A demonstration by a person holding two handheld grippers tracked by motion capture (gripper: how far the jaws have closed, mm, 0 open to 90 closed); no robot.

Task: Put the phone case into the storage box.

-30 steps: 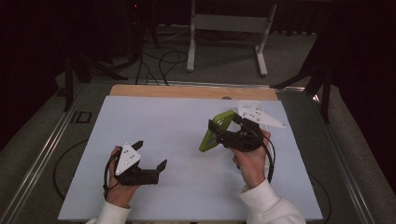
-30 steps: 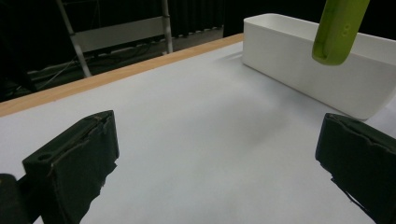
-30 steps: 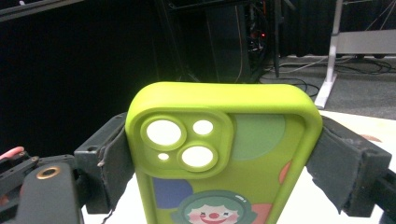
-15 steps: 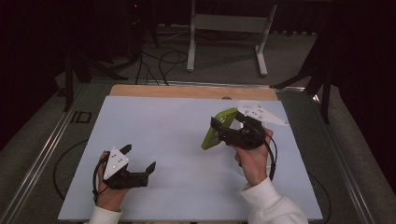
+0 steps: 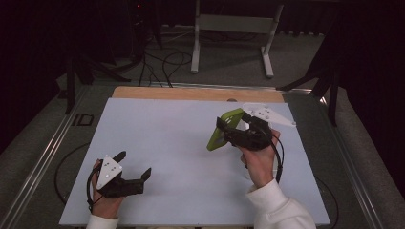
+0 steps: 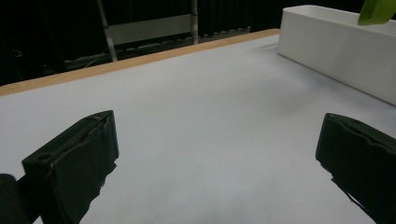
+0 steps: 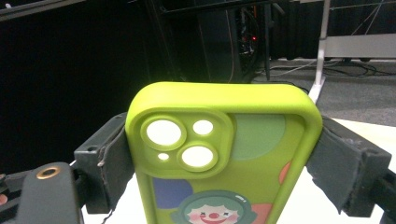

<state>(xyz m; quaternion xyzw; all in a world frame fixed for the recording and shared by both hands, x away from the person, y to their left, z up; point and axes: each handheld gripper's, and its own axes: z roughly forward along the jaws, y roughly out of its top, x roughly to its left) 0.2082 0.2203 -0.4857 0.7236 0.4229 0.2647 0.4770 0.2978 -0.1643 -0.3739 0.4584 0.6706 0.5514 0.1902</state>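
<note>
The right claw (image 5: 228,132) pinches the green phone case (image 5: 222,130), long axis probably toward 11 o'clock; the spread left claw (image 5: 133,165) idles at 7 o'clock.

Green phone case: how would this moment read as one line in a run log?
right claw: shut on green phone case, held above table | left claw: open, empty, near table's front edge

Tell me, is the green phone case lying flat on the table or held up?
Held up. The right tool is shut on the green phone case, its pads pressing both long edges, and the case tilts above the white table.
</note>
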